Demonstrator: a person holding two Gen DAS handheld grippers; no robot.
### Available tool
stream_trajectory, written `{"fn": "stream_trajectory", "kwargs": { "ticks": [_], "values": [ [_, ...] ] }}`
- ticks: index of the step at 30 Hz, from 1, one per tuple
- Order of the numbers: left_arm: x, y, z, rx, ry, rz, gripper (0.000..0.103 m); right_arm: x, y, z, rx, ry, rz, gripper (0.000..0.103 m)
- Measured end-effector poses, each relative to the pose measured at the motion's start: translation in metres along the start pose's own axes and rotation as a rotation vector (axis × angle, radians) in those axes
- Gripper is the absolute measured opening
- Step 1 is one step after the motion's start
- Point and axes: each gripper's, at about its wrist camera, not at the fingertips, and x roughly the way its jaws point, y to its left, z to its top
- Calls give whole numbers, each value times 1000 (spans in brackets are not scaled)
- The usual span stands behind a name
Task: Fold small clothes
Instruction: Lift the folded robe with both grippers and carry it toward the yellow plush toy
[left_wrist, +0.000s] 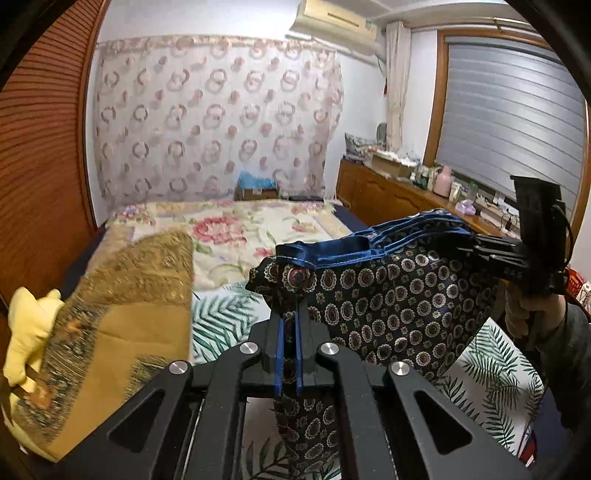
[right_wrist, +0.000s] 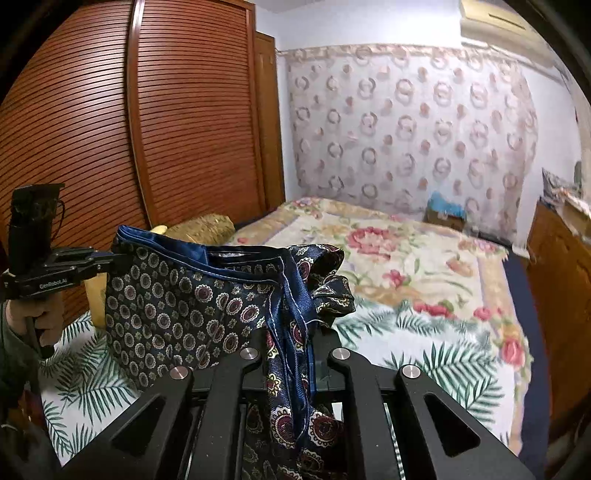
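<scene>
Two grippers hold one small patterned cloth (left_wrist: 388, 295) up over the bed (left_wrist: 229, 229). Its blue top edge runs sideways from one gripper to the other. The left gripper (left_wrist: 290, 321) pinches one end tight. The right gripper (right_wrist: 295, 332) pinches the other. Both hands point a bit down, side by side.

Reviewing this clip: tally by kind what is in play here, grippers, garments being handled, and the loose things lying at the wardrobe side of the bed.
Grippers: 2, left gripper and right gripper, both shut on the garment
Garments held: 1, dark patterned shorts
Cushions: 1, gold cushion
Soft toys: 1, yellow plush toy
Total: 5
</scene>
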Motion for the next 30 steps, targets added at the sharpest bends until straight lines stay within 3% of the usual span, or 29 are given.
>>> {"fn": "stream_trajectory", "kwargs": {
  "ticks": [7, 14, 20, 22, 28, 30],
  "values": [
    [-38, 26, 19, -19, -115, 88, 5, 7, 20, 32, -94, -51, 23, 9],
    [-74, 71, 5, -90, -183, 229, 5, 53, 56, 92, -280, -65, 103, 9],
    [-86, 108, -40, -177, -162, 351, 5, 129, 105, 133, -425, -10, 212, 9],
    [-81, 122, -55, -212, -108, 396, 5, 157, 127, 139, -468, 13, 236, 9],
    [-71, 147, -90, -284, -23, 414, 5, 232, 169, 133, -489, 89, 280, 11],
    [-74, 140, -98, -288, -15, 417, 5, 245, 171, 132, -444, 103, 291, 24]
  ]
}}
